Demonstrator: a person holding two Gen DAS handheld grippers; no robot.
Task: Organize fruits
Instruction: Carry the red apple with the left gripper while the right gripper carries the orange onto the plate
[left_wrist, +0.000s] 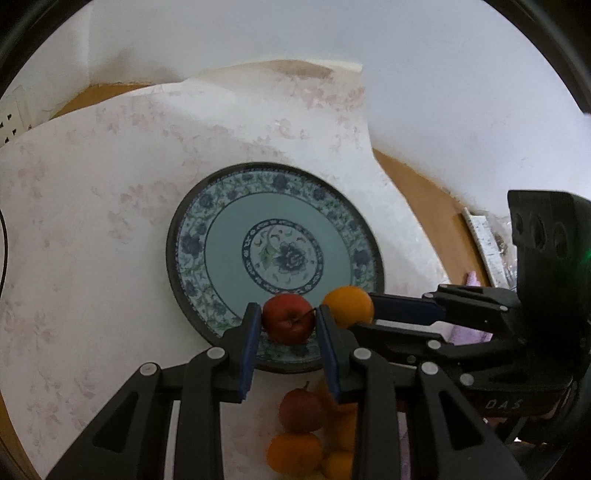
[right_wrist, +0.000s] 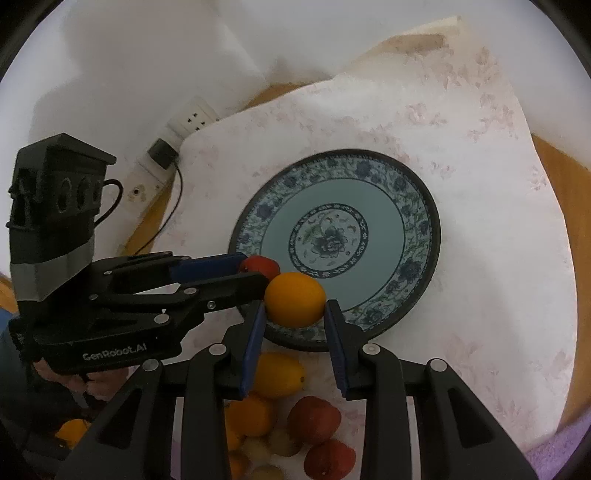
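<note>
Where "GenRobot.AI" marks the left tongs, they grip a red apple.

A: Soft, even daylight in both views — no hard shadows, only a faint dark rim under the plate.

B: Heavy fisheye bending, black corners, slight blur; the wall washes out pale, and the near fruit pile sits dim.

Teal plate with blue floral rim, red apple, orange fruit, white cloth faintly pink-flowered.
</note>
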